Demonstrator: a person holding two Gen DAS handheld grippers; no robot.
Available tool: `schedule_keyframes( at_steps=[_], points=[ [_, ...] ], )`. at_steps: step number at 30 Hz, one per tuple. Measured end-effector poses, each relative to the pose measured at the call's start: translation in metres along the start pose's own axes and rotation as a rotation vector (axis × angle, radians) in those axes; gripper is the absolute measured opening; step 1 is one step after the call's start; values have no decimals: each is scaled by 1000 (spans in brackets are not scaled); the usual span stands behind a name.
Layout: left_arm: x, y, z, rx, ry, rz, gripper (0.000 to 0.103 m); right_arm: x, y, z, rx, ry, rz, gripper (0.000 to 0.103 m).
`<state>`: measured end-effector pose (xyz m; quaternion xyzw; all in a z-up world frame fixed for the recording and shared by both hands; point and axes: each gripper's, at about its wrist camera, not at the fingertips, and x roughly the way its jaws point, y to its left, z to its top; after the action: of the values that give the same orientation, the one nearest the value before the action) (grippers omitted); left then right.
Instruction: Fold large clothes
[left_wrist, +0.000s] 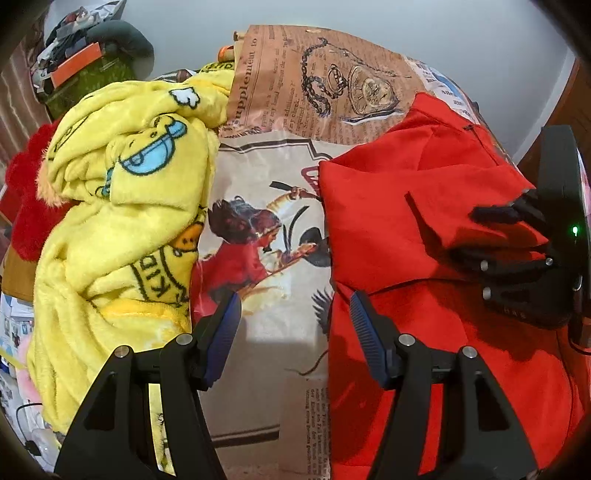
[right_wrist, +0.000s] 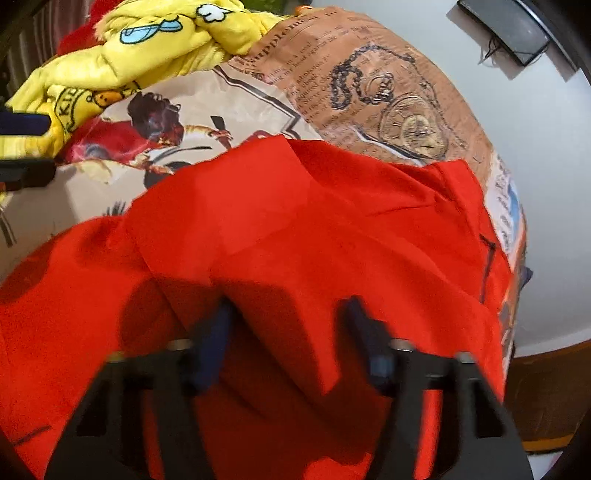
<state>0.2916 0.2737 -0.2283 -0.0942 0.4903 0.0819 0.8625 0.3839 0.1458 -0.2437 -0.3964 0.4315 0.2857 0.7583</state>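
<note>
A red garment (left_wrist: 424, 177) (right_wrist: 295, 221) lies spread on the right half of a table under a printed newspaper-style cover (left_wrist: 266, 369) (right_wrist: 388, 92). My left gripper (left_wrist: 295, 326) is open above the bare cover with nothing between its fingers. Its right finger is at the garment's left edge. My right gripper (right_wrist: 290, 332) (left_wrist: 465, 234) points down at the garment's right side. Its blurred fingers stand apart around a raised fold of red cloth, and I see no pad pressing on it. A crumpled yellow fleece garment (left_wrist: 122, 192) (right_wrist: 147, 44) lies on the left.
A red fluffy item (left_wrist: 26, 206) pokes out behind the yellow fleece. Clutter is piled on a green cushion (left_wrist: 85, 77) at the far left. A black device (right_wrist: 509, 29) with cables lies on the grey floor beyond the table. Wooden furniture (right_wrist: 546, 387) stands at the right.
</note>
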Motion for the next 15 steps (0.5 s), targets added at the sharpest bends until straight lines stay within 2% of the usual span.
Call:
schedule_keyframes(
  at_steps=[3, 8, 15],
  points=[
    [1, -3, 1, 5, 0, 6, 60, 1, 0, 4, 20, -14, 8, 9],
    [-2, -12, 6, 18, -12, 5, 60, -25, -24, -2, 131, -111, 10, 7],
    [-3, -36, 20, 30, -30, -3, 60, -80, -91, -26, 349, -255, 7, 6]
  ],
)
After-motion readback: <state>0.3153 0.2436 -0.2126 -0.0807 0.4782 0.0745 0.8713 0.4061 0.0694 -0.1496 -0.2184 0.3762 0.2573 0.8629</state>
